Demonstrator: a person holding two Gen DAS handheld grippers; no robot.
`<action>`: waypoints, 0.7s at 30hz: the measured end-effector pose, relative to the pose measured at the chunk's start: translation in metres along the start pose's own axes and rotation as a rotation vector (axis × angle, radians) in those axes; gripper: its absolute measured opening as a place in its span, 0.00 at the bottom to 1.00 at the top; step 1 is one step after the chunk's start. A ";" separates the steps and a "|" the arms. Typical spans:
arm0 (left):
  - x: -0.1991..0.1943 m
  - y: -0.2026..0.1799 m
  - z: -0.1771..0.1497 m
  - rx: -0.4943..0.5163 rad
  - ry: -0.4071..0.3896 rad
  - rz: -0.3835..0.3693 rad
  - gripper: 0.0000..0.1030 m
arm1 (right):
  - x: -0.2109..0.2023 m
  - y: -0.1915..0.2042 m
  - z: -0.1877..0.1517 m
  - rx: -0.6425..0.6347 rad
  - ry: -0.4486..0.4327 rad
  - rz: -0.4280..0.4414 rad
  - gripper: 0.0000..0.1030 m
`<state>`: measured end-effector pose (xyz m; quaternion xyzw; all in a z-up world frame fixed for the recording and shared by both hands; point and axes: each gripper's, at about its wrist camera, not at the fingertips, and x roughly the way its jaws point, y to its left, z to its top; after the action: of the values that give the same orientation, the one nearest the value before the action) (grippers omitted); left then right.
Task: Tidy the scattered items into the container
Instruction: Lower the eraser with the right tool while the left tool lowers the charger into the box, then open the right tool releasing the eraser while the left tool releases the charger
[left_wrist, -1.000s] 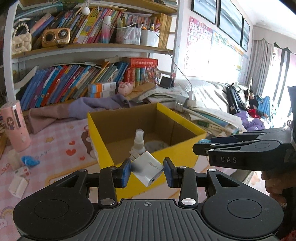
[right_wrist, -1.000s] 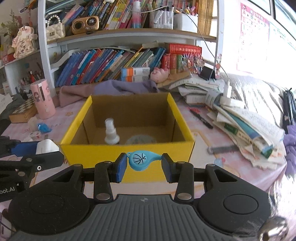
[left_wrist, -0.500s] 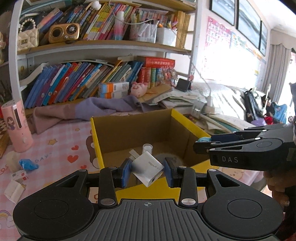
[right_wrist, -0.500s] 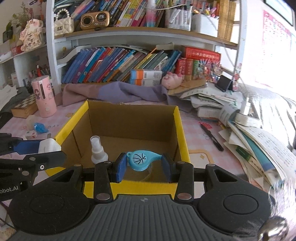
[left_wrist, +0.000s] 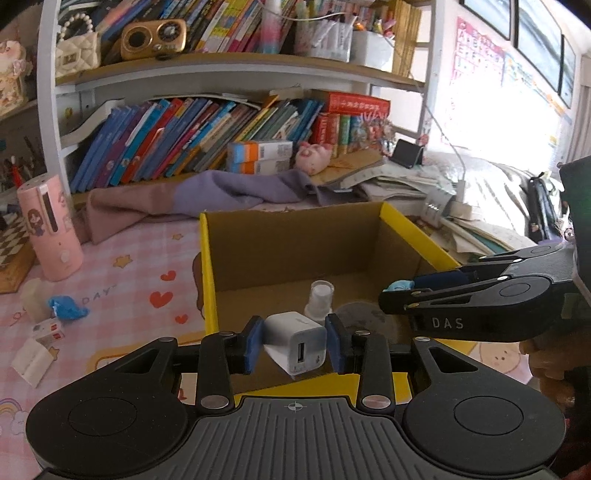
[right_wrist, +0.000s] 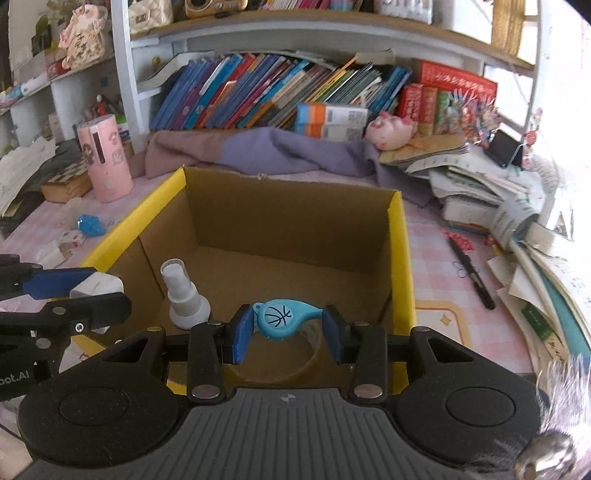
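Observation:
An open cardboard box with yellow rims (left_wrist: 417, 229) (right_wrist: 400, 258) stands on the pink checked tabletop. Inside it stands a small clear spray bottle (left_wrist: 320, 299) (right_wrist: 183, 295) beside a round disc. My left gripper (left_wrist: 294, 347) hangs over the box's near edge; its jaws are closing on a white USB charger (left_wrist: 295, 341), blue pads pressing its sides. My right gripper (right_wrist: 288, 328) is shut on a blue basketball whistle (right_wrist: 282, 317) above the box's near part. Each gripper also shows in the other's view: the right gripper (left_wrist: 400, 290) and the left gripper (right_wrist: 92, 291).
A pink cylinder (left_wrist: 51, 229), a blue wrapper (left_wrist: 66, 308) and small white cartons (left_wrist: 33, 360) lie left of the box. A purple cloth (left_wrist: 221, 192) and bookshelves stand behind it. To the right are a black pen (right_wrist: 469, 273) and a pile of books (right_wrist: 517, 221).
Both grippers have moved forward and now hang over the box, looking into it. The charger has turned in the left jaws, its port now facing the camera.

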<state>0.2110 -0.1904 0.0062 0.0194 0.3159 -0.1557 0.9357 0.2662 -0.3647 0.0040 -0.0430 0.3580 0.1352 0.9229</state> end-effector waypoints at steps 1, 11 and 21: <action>0.002 0.000 0.000 0.000 0.010 0.005 0.33 | 0.003 0.000 0.001 -0.002 0.008 0.006 0.37; 0.021 0.001 0.001 0.014 0.106 0.014 0.33 | 0.034 0.000 0.006 0.007 0.117 0.066 0.37; 0.023 0.002 0.002 0.026 0.113 -0.001 0.34 | 0.055 -0.003 0.003 0.053 0.210 0.091 0.37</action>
<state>0.2294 -0.1955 -0.0062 0.0401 0.3661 -0.1589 0.9160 0.3073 -0.3552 -0.0308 -0.0160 0.4576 0.1620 0.8741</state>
